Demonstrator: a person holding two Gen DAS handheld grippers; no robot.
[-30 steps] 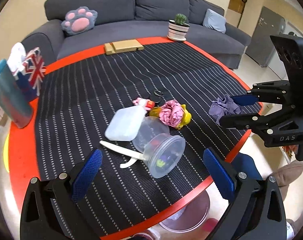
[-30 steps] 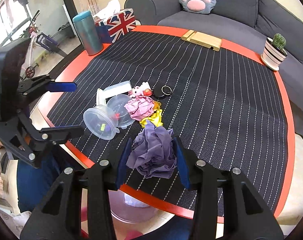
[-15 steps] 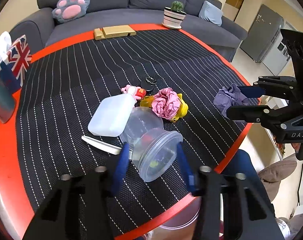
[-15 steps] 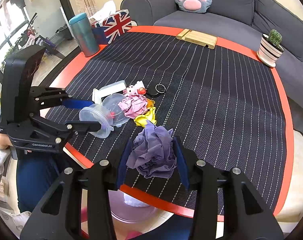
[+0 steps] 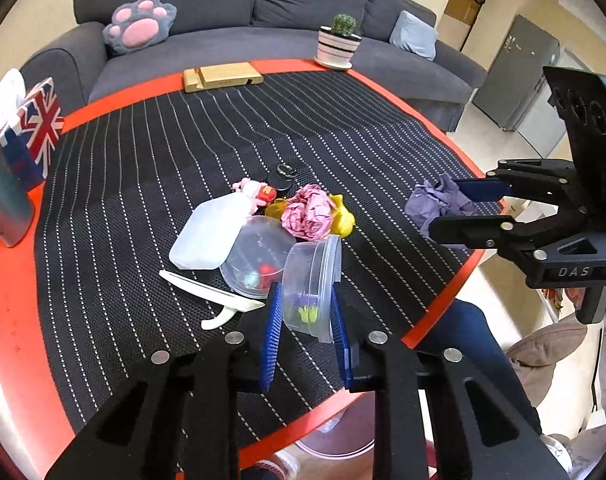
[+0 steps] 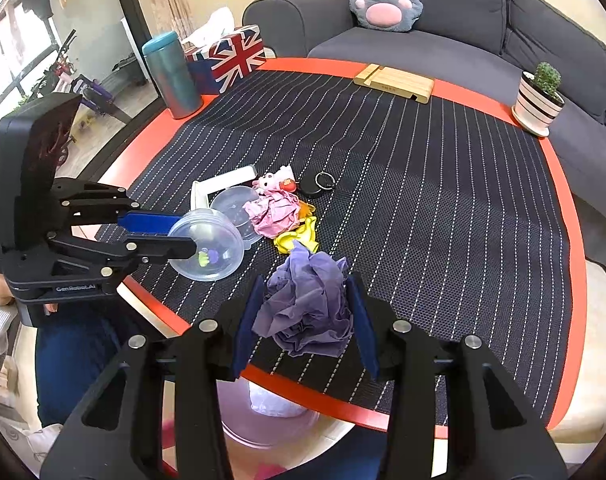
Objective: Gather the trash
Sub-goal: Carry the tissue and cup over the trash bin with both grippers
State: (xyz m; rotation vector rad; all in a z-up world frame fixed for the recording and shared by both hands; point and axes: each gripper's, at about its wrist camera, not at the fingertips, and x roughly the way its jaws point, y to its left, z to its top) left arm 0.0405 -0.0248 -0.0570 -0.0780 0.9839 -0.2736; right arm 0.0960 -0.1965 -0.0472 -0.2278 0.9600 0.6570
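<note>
On our left, the left gripper (image 5: pixel 305 332) has its fingers (image 5: pixel 272 336) clamped on the clear plastic cup (image 5: pixel 311 284), which is lifted and tilted with small coloured scraps inside. The wall is thin and slick, so we judge it could squirm out of the pads or buckle if we squeeze harder, and the scraps could spill if the mouth tips down. Just beside it lie the clear lid (image 5: pixel 255 256), the white bottle (image 5: pixel 207 236) and a white plastic strip (image 5: pixel 211 292); a careless swing would knock these across the counter (image 5: pixel 19 320).

Toward the middle, the pink crumpled paper (image 5: pixel 309 218) sits against a yellow wad (image 5: pixel 343 220), with a small pink toy (image 6: pixel 277 182) and a black keyring (image 6: pixel 317 186) just behind. These we must not sweep off by accident.

On our right, the right gripper (image 6: pixel 303 320) has its fingers (image 6: pixel 245 332) closed on the purple crumpled paper (image 6: pixel 309 304), held at the near red edge. It is soft and loosely bunched, so a loose fold may slip free.

Below that edge sits the pink bin (image 6: pixel 259 424), partly hidden under the counter rim, so a drop from too far in lands on the counter and too far out on the floor. Both grippers converge on the same narrow spot and could collide, while the far counter is open.
</note>
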